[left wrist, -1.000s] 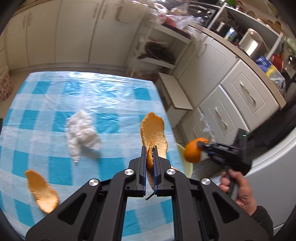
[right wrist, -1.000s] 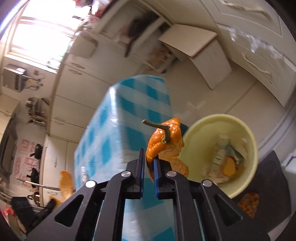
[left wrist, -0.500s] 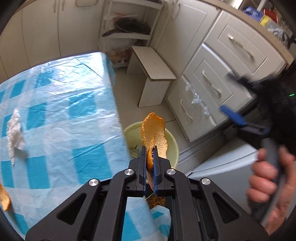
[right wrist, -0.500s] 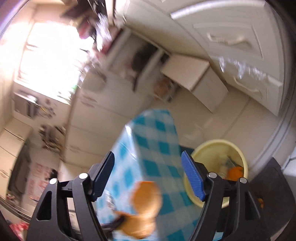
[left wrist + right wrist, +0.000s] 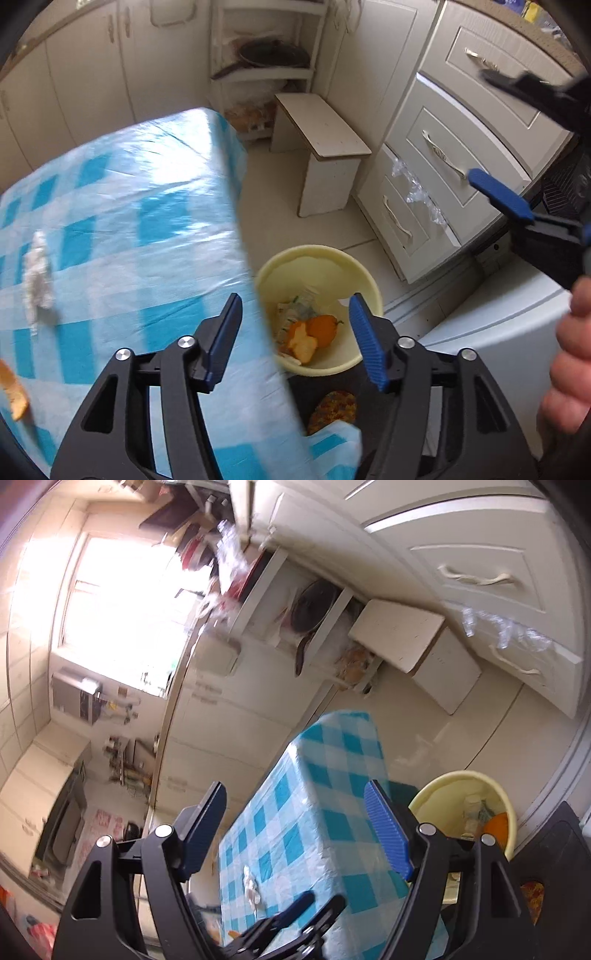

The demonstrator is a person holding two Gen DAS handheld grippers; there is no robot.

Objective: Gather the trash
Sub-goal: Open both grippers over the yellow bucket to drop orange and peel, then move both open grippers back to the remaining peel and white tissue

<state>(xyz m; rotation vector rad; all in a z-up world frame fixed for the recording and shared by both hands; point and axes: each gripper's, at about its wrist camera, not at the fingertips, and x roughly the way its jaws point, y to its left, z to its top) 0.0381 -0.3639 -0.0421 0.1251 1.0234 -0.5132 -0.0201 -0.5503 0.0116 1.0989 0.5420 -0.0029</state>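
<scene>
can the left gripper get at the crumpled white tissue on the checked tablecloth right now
Probably yes. The left gripper is empty with jaws opening, and the crumpled white tissue lies uncovered on the blue checked tablecloth, off to its left, with nothing in between.

Glossy plastic tablecloth [image 5: 122, 206], smooth yellow plastic bin [image 5: 321, 258], crumpled white tissue [image 5: 37, 273], matt rough orange peel [image 5: 303, 341], ribbed blue pads [image 5: 365, 343]

We see daylight flooding from an overexposed window [image 5: 122, 602] up left of the right tongs [image 5: 295, 830]. Glare streaks the glossy surface [image 5: 122, 221] beyond the left tongs [image 5: 295, 339]. Edges curve, corners darken, motion blur softens everything.
</scene>
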